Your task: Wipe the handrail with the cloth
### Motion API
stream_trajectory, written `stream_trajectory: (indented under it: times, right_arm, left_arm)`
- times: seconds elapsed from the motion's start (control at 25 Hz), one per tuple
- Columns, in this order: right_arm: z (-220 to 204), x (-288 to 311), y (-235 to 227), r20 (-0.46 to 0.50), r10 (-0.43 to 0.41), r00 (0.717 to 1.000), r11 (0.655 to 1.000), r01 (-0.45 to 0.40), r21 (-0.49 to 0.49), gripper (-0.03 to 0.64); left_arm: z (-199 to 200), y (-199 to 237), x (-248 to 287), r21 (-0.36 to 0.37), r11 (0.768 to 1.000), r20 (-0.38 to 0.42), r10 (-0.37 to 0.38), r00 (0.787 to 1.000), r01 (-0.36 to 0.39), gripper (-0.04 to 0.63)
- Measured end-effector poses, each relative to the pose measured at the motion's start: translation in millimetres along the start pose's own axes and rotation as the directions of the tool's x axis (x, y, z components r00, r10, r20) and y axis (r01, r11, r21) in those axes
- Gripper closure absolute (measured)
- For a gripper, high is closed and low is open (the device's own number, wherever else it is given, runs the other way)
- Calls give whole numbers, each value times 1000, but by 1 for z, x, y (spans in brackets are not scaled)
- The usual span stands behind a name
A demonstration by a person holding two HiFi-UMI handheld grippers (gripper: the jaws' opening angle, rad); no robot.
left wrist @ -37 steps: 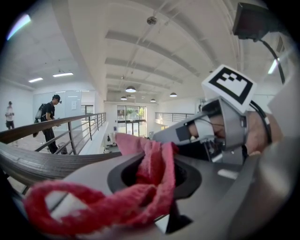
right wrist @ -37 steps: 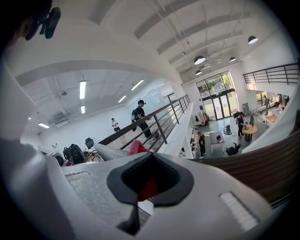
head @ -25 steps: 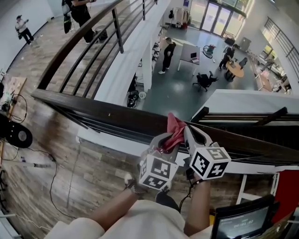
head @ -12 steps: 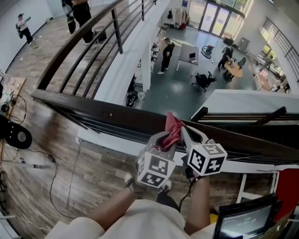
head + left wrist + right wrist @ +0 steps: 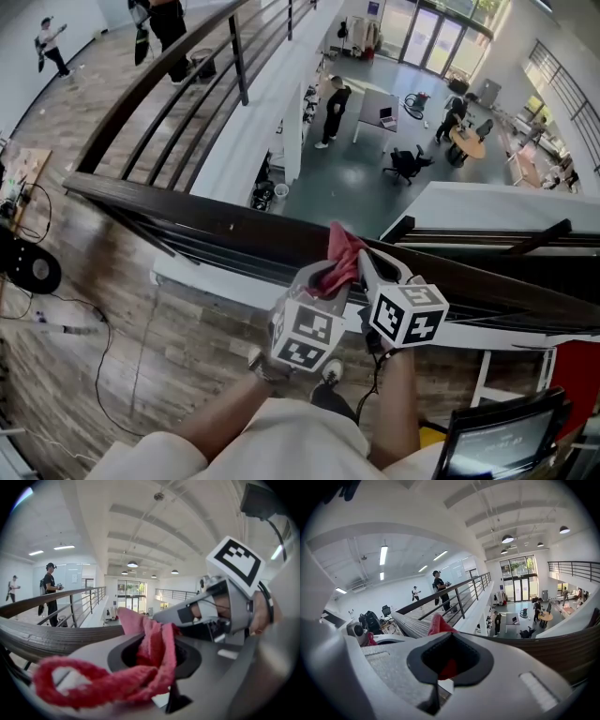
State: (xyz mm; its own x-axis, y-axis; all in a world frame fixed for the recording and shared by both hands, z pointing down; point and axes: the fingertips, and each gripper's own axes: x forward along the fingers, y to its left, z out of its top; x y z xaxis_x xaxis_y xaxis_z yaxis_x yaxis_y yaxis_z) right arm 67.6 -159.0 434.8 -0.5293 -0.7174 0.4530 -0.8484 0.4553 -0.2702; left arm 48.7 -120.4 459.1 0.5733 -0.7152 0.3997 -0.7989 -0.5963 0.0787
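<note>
The dark handrail (image 5: 187,217) runs from the left edge of the head view across to the right. The work is at its middle stretch, above the open drop to the lower floor. The left gripper (image 5: 323,279) reaches up to the rail's near edge. Its jaws are closed on the red cloth (image 5: 342,251), with folds bunched through the gap between them and a loop hanging toward the camera. The cloth rests on the rail's top, probably pinned there so a sideways push will drag it along the wood. Just beside it, almost touching, the right gripper (image 5: 373,267) has its jaws drawn together on the same cloth, which shows red in the hollow between them. Both forearms (image 5: 394,412) rise from below, side by side, with the wrists angled forward over the rail.
</note>
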Motion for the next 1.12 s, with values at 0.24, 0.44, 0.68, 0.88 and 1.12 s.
stream_trajectory:
  times: [0.24,0.44,0.68,0.88,1.12]
  right_arm:
    - [3,10,11,5,15,1000,1000,-15,24,614]
    - [5,20,20,9,26,1000,999,-26,29,614]
    - [8,30,35,13,27,1000,999,-28,17,614]
    - [10,41,50,11,26,1000,1000,-26,3,614]
    - [11,52,61,13,17,1000,1000,-17,-2,614]
  left_arm:
    - [-2,13,-7,-16,1000,5,6,1000,-6,523]
    - [-2,25,-11,-20,1000,10,21,1000,-20,523]
    - [-1,41,-21,-24,999,18,32,999,-32,523]
    - [-3,56,-30,-17,999,22,39,999,-39,523]
    - [-9,69,-35,-13,999,19,35,999,-35,523]
